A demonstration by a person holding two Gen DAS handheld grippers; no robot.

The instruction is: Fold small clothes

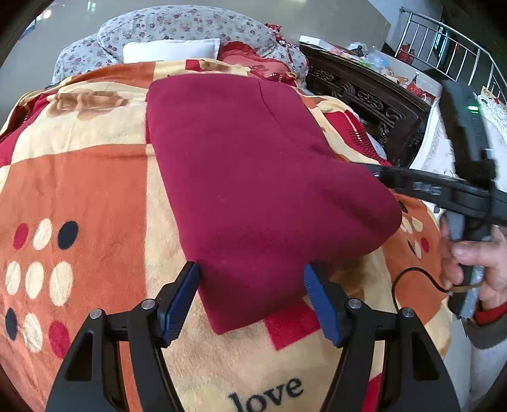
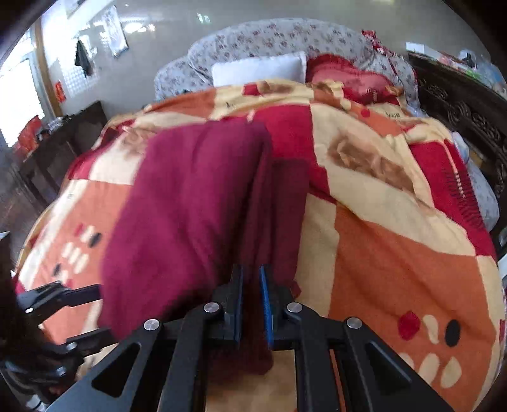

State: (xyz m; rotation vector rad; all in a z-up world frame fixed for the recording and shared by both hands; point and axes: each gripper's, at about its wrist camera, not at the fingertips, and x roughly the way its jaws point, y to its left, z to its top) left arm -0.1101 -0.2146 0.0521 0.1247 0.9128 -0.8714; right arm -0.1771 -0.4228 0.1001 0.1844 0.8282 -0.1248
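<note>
A dark red knit garment (image 1: 253, 177) lies folded on the patterned blanket (image 1: 95, 190) of a bed. My left gripper (image 1: 252, 279) is open, its blue pads on either side of the garment's near corner, which lies between them. My right gripper (image 2: 252, 285) is shut on the garment's (image 2: 190, 206) right edge, the cloth pinched between its pads and lifted a little. In the left wrist view the right gripper (image 1: 377, 172) reaches in from the right and holds that edge. The left gripper (image 2: 63, 294) shows at the lower left of the right wrist view.
Floral pillows (image 1: 190, 28), a white pillow (image 1: 171, 50) and a red cushion (image 1: 253, 60) lie at the bed's far end. A dark carved headboard (image 1: 364, 95) with clutter stands on the right. A dark cabinet (image 2: 60, 142) stands left of the bed.
</note>
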